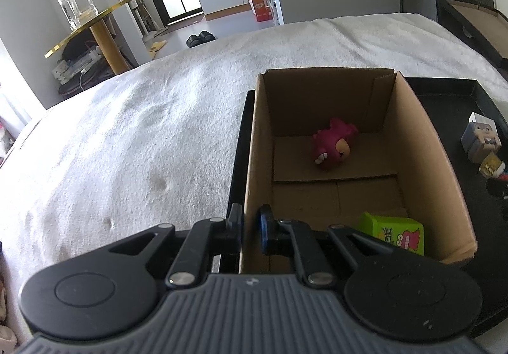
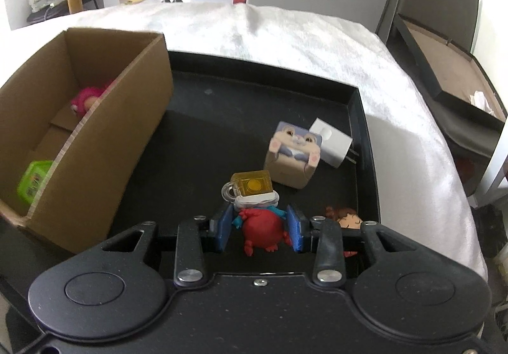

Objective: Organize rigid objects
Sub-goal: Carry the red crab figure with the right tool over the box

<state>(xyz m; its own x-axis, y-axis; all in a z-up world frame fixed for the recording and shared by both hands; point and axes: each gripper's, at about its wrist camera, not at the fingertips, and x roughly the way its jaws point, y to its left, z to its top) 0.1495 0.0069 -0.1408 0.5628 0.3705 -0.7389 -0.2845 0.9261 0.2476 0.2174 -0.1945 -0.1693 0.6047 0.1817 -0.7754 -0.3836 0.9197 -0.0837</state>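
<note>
Right gripper (image 2: 261, 231): nearest the right wrist camera; its blue jaws are clamped on the red figure (image 2: 263, 228), one pad on each side of its round body.
Red figure: wears a yellow mug (image 2: 250, 186) on its head; sits in the near part of the tray (image 2: 203, 138).
Left gripper (image 1: 250, 231): jaws pinched on the near left wall of the box (image 1: 250, 163), one pad outside, one inside.
Box: open cardboard, standing in the tray's left part; it holds a pink toy (image 1: 333, 146) at the far end and a green pack (image 1: 395, 233) at the near end.
Tray: black, low-rimmed, lying on the white bed (image 2: 285, 33).
Open room: bare tray floor between the box and the red figure.
Edges: a rabbit cube (image 2: 293, 154) touches a white charger (image 2: 331, 143) close to the tray's right rim; a small brown-haired head (image 2: 344, 217) lies just right of the right jaws.
Only in right view: the grip on the figure, charger, head.
Only in left view: the grip on the box wall, the box's whole floor.
</note>
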